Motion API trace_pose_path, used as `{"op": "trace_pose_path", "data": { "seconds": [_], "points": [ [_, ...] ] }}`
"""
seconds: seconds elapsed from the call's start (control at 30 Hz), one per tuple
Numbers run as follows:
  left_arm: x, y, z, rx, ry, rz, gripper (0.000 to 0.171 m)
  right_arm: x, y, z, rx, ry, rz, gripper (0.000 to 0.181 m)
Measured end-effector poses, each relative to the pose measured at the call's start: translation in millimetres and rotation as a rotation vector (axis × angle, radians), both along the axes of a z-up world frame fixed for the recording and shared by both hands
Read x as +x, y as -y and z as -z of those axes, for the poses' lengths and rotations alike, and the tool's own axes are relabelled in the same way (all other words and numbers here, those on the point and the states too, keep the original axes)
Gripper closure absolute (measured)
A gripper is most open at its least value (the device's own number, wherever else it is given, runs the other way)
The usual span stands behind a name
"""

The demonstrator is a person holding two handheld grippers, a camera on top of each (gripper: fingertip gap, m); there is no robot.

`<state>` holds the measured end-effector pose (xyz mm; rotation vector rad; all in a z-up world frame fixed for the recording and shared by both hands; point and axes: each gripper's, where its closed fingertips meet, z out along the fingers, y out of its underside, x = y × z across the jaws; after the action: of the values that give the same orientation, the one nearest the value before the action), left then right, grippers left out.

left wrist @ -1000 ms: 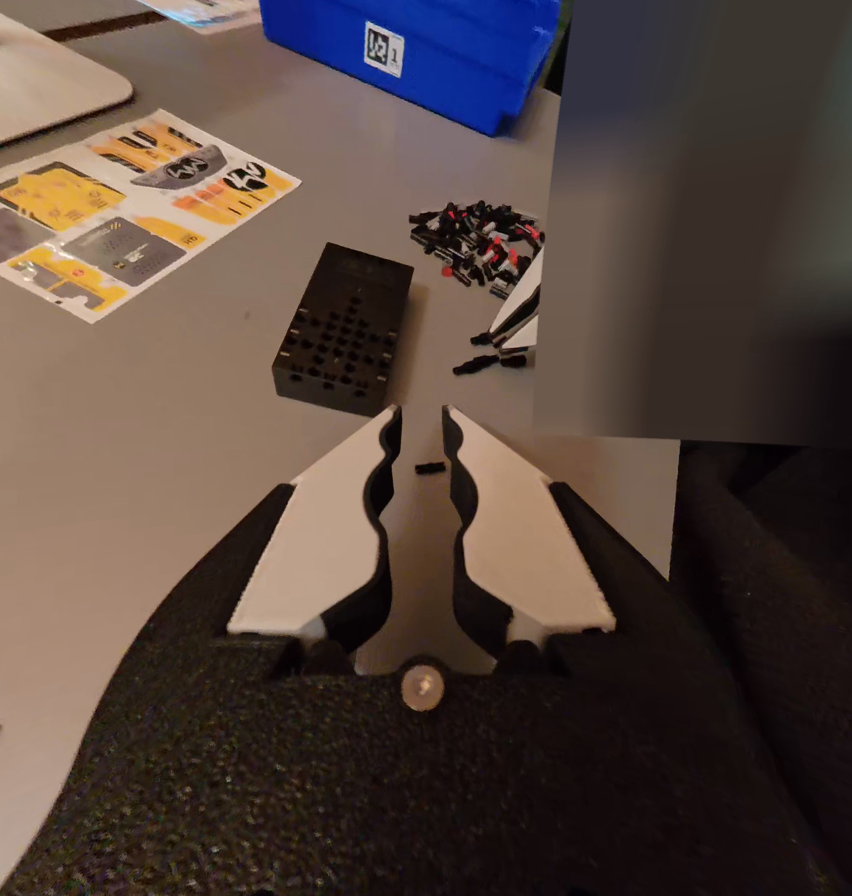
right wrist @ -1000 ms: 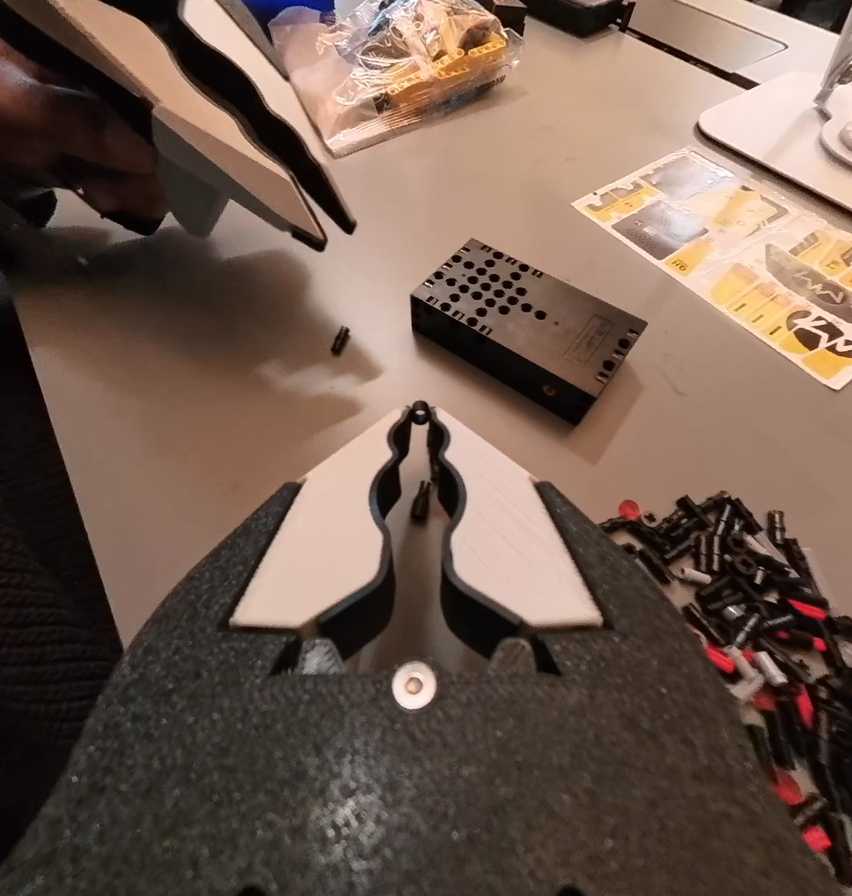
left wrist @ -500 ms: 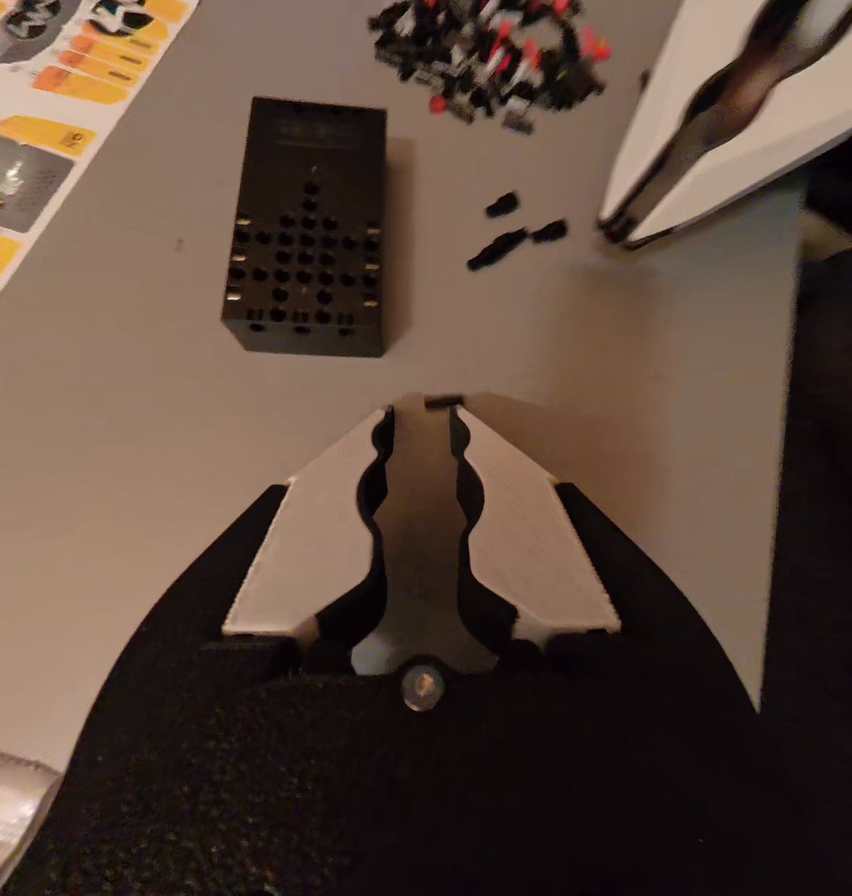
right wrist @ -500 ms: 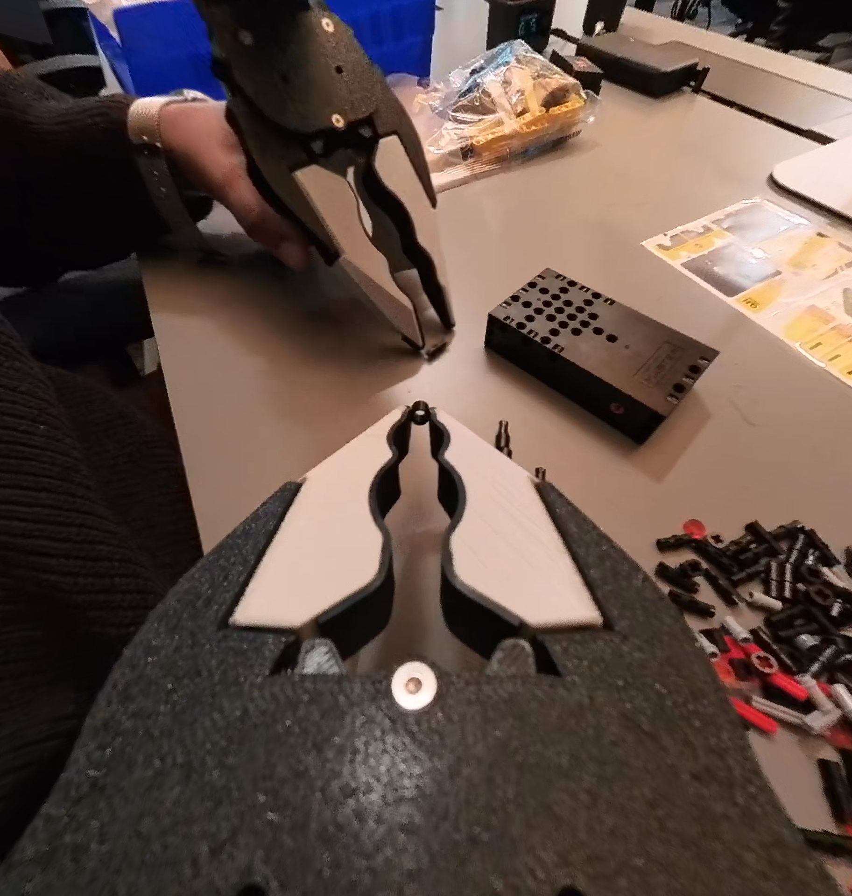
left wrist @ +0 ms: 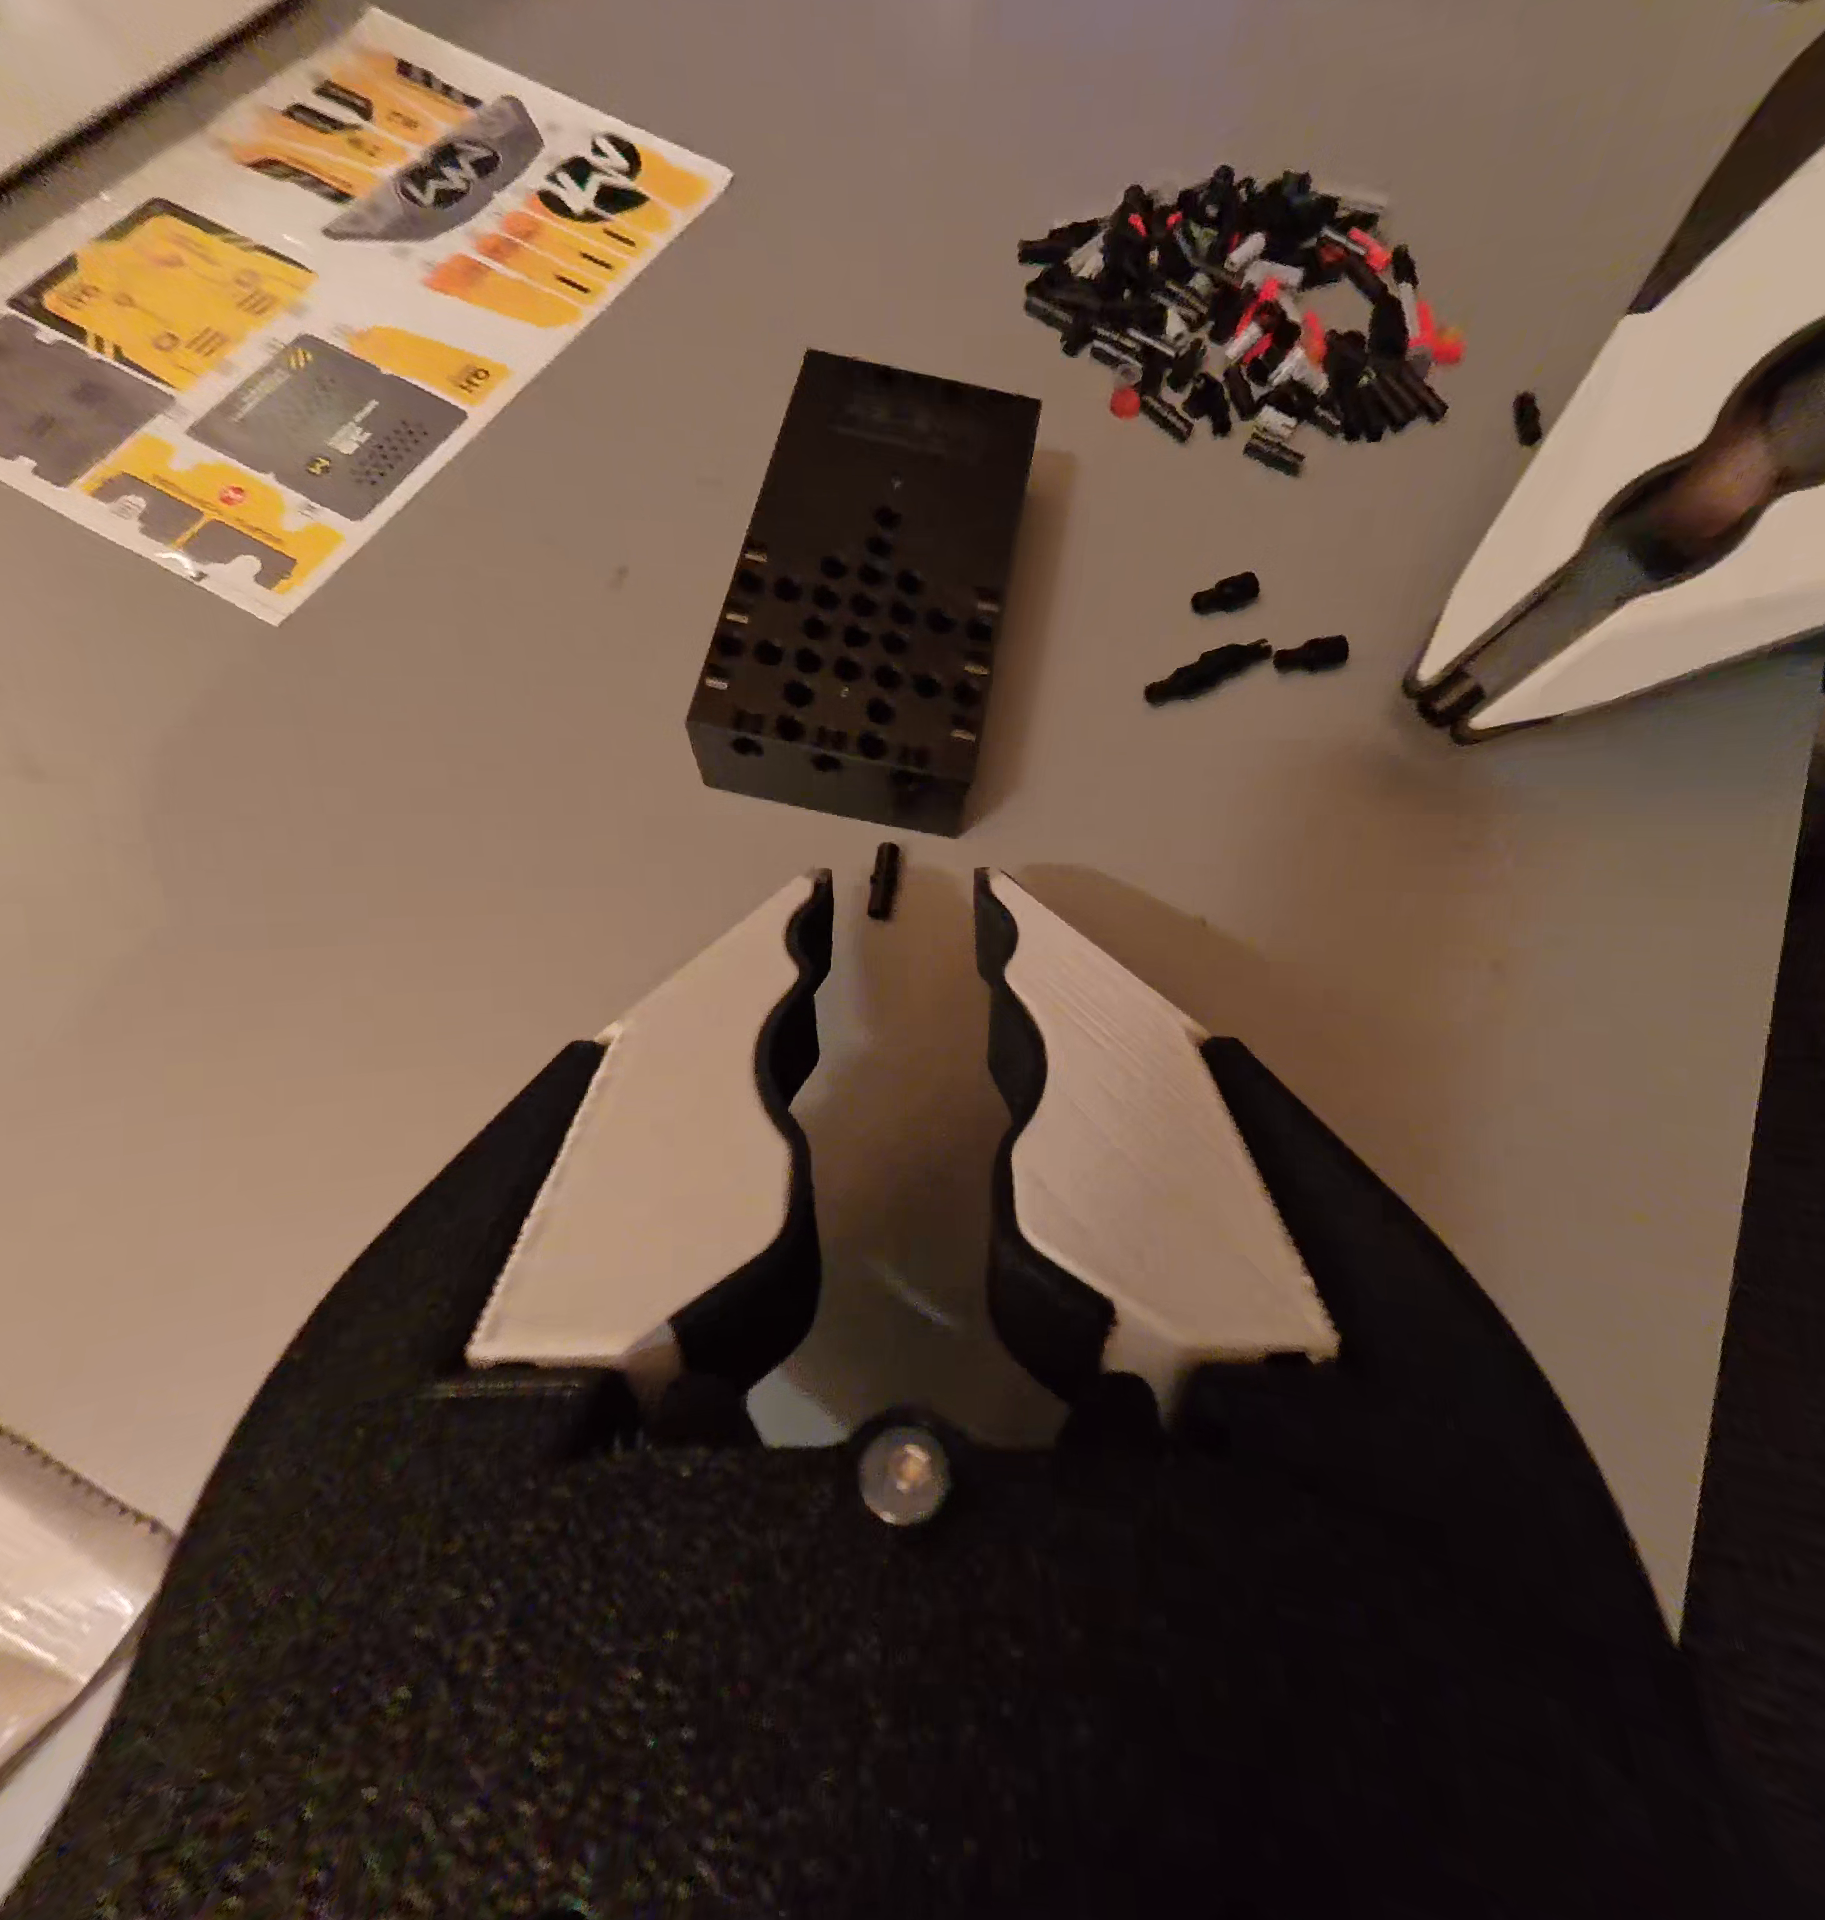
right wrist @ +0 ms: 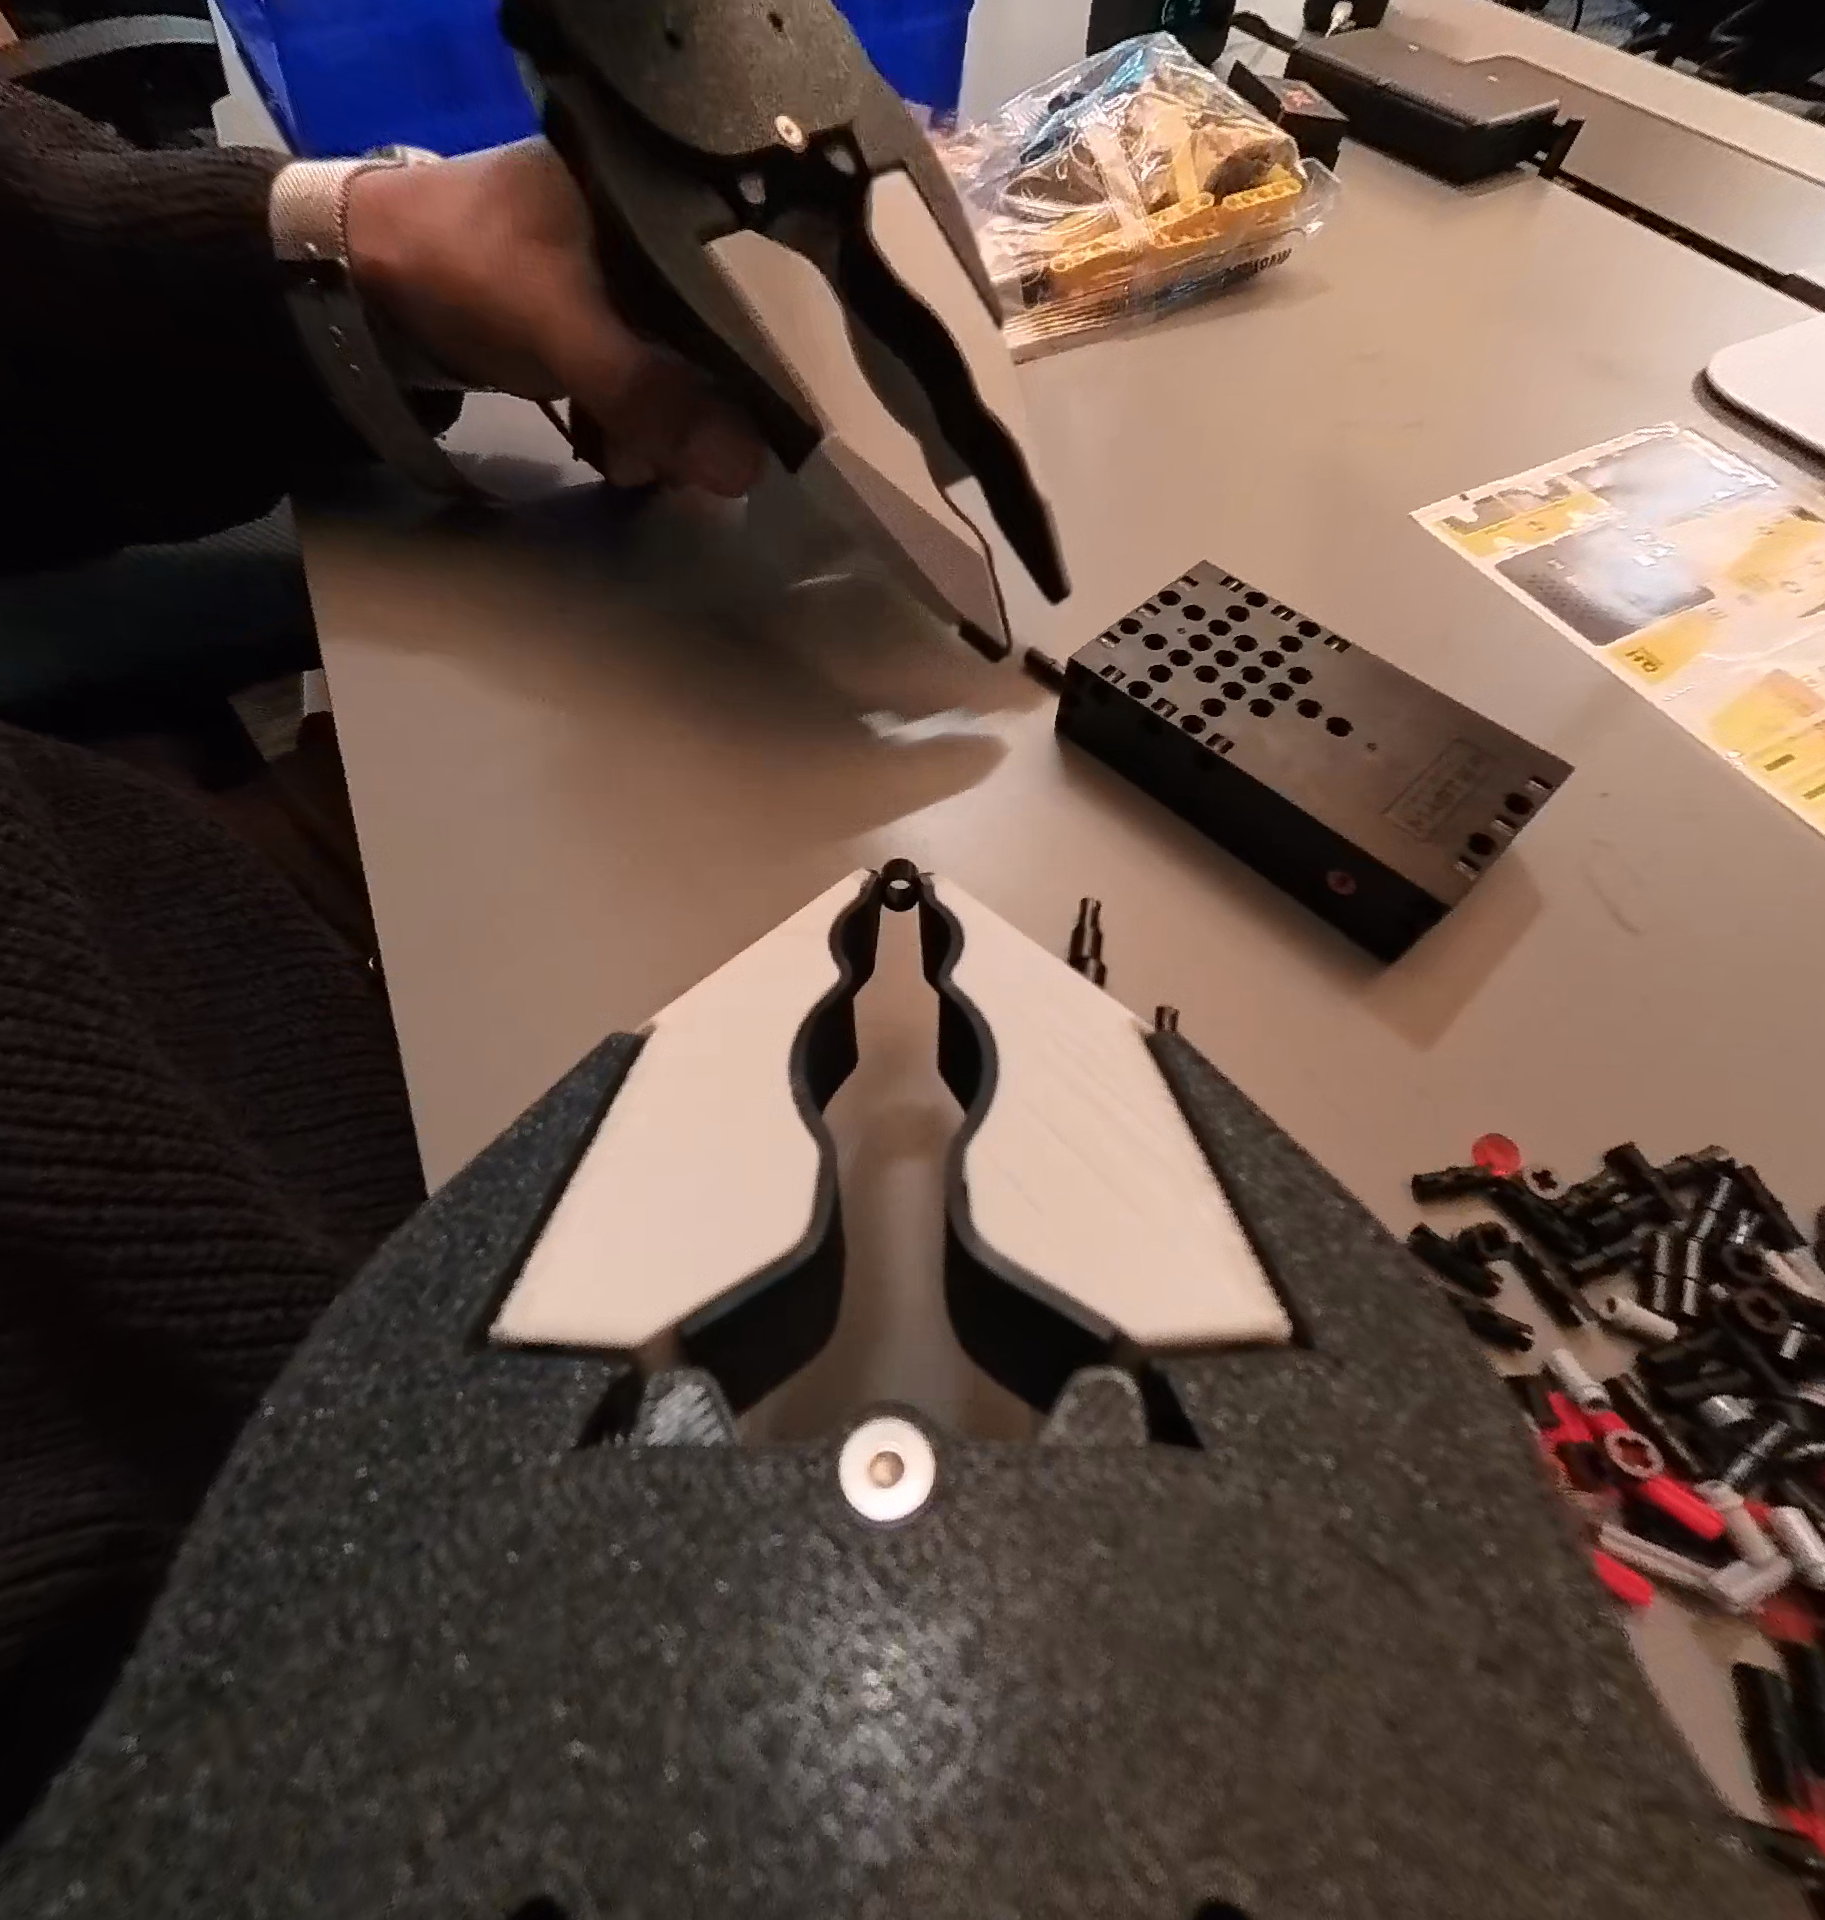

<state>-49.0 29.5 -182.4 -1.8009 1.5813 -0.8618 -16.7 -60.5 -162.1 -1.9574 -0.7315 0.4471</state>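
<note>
My left gripper point(left wrist: 897, 888) is open, its tips low over the grey table. A small black pin point(left wrist: 880, 881) lies between them, nearer the left finger, just in front of a black perforated block point(left wrist: 866, 613). My right gripper point(right wrist: 900, 896) is shut on another small black pin point(right wrist: 900, 889) held at its tips above the table. It also shows in the left wrist view point(left wrist: 1448, 701). In the right wrist view the left gripper point(right wrist: 1017, 618) is held by a hand point(right wrist: 534, 312), with the block point(right wrist: 1303, 748) beside it.
A pile of black, red and grey pins point(left wrist: 1240, 312) lies right of the block, with loose pins point(left wrist: 1225, 594) nearer. A yellow sticker sheet point(left wrist: 316, 343) lies at the left. A clear bag of yellow parts point(right wrist: 1147, 208) lies far back. The table edge point(left wrist: 1739, 1247) runs along the right. There is about 10 cm between the tips of the two grippers.
My left gripper has come forward and opened wider, so the pin that lay crosswise at its tips now lies between them. My right gripper has stayed shut on its pin.
</note>
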Motion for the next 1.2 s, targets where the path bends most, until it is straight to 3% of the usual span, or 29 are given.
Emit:
{"op": "trace_pose_path", "data": {
  "seconds": [0.23, 0.37, 0.43, 0.67, 0.8, 0.93, 1.03, 1.2],
  "points": [
    [10, -12, 15, 0.029, -0.096, -0.019, 0.146, 1, -1, -2, 0.009, -0.005, 0.004, 0.174],
    [6, -11, 15, 0.051, -0.104, -0.034, 0.153, 2, -2, -3, 0.014, -0.018, 0.009, 0.174],
    [2, -7, 15, 0.053, -0.102, -0.025, 0.17, 3, -2, -4, 0.015, -0.024, 0.012, 0.174],
    [-3, -6, 12, 0.131, -0.091, -0.06, 0.171, 0, -5, -1, 0.015, 0.008, 0.012, 0.174],
    [1, -10, 8, 0.077, -0.058, -0.079, 0.148, -2, -7, 2, 0.013, 0.03, 0.007, 0.174],
    [5, -8, 11, 0.03, -0.075, -0.056, 0.146, -3, -6, 2, 0.017, 0.037, 0.001, 0.174],
    [7, -14, 14, 0.049, -0.095, -0.085, 0.145, -3, -6, 1, 0.016, 0.03, -0.003, 0.174],
    [13, -11, 16, 0.095, -0.109, -0.02, 0.144, -4, -5, 1, 0.016, 0.023, -0.009, 0.174]
  ]
}}
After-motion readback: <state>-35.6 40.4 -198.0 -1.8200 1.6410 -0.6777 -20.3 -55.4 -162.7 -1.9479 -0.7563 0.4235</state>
